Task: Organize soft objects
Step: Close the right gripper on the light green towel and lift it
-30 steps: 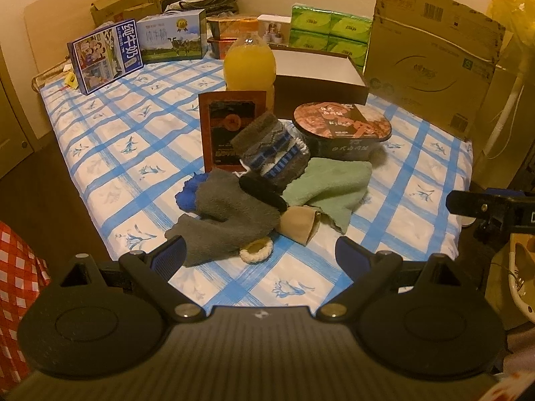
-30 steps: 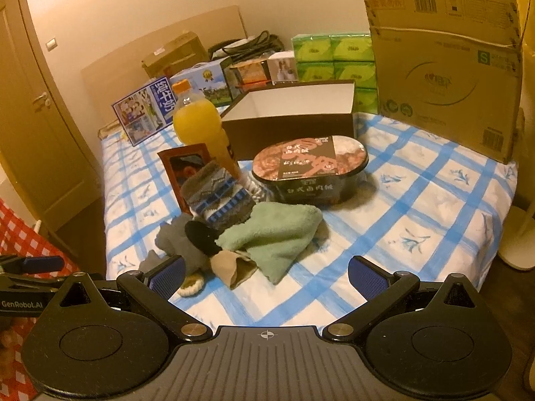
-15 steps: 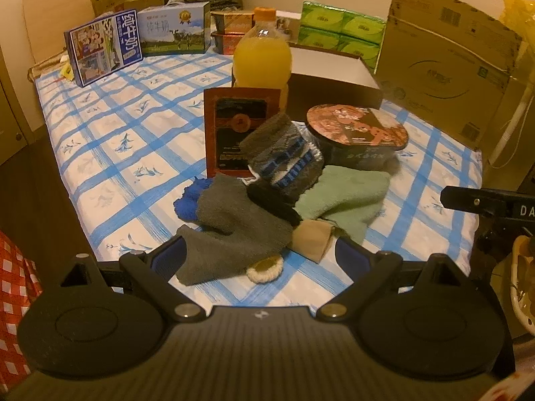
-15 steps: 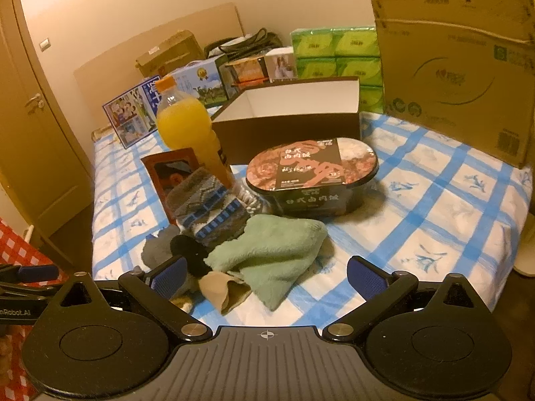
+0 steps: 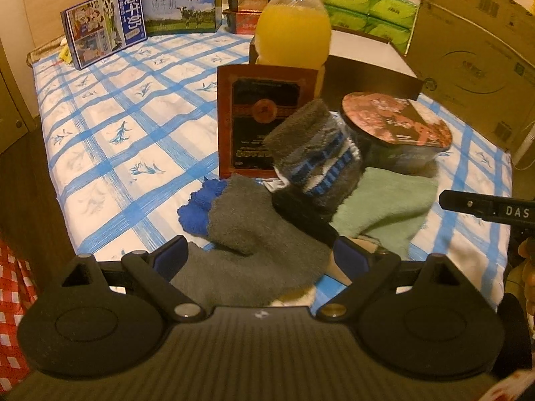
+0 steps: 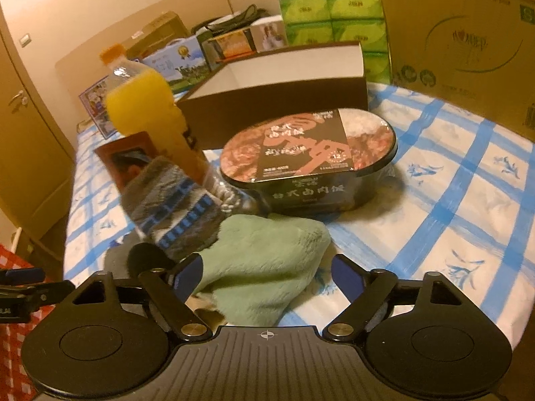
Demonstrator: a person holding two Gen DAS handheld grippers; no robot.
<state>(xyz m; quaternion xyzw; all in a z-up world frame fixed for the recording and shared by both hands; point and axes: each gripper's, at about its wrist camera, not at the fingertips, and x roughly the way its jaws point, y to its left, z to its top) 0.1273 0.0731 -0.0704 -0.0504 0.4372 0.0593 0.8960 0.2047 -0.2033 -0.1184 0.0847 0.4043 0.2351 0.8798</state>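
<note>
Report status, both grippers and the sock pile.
Left gripper open over grey sock. Right gripper open, jaws just closing around green cloth, no pinch yet. Meal tub crowds behind.

A bed (image 5: 110, 140) with a blue-checked white sheet carries everything. Near its front edge lies a heap of socks (image 5: 254, 230) and a green towel (image 5: 391, 207), with a brown card (image 5: 257, 127), a juice bottle (image 5: 292, 30) and a lidded meal bowl (image 6: 311, 167) just behind. Farther back stand an open brown box (image 6: 284, 90), milk cartons (image 5: 103, 26), green tissue packs (image 6: 334, 16) and a large cardboard box (image 6: 461, 40).
</note>
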